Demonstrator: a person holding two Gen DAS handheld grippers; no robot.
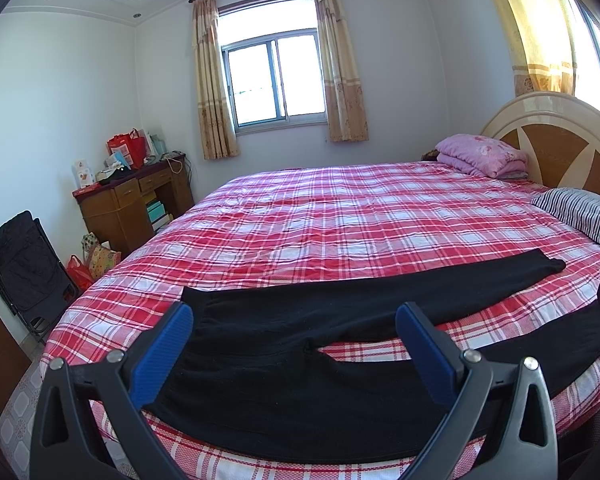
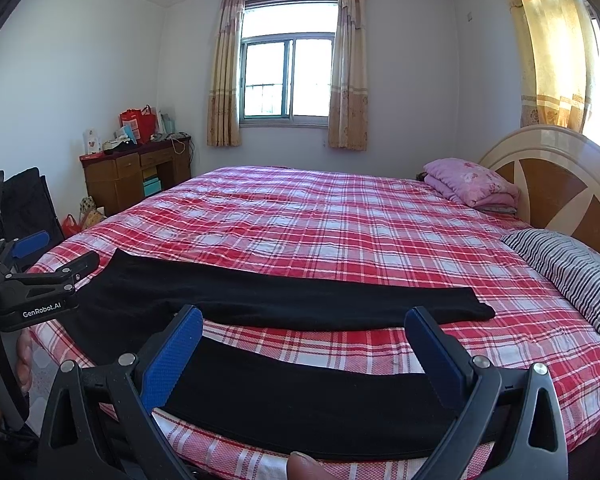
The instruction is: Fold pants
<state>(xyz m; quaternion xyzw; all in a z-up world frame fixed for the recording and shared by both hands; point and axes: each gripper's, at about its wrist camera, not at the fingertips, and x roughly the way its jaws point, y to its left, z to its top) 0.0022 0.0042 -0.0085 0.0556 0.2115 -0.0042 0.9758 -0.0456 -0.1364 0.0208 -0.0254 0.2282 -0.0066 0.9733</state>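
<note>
Black pants [image 1: 284,360] lie spread flat on the near edge of the bed, waist to the left, two legs running right with a gap between them. My left gripper [image 1: 294,334] is open and empty, above the waist and crotch area. My right gripper [image 2: 303,338] is open and empty, above the near leg [image 2: 300,400], with the far leg [image 2: 284,300] beyond it. The left gripper also shows at the left edge of the right wrist view [image 2: 56,256], open.
The bed has a red plaid sheet [image 1: 340,220]. A striped pillow [image 1: 584,212] and folded pink quilt [image 1: 484,156] lie near the headboard [image 1: 560,144] at right. A wooden desk [image 1: 136,200] with clutter, a black folding chair [image 1: 24,268] and bags stand at left.
</note>
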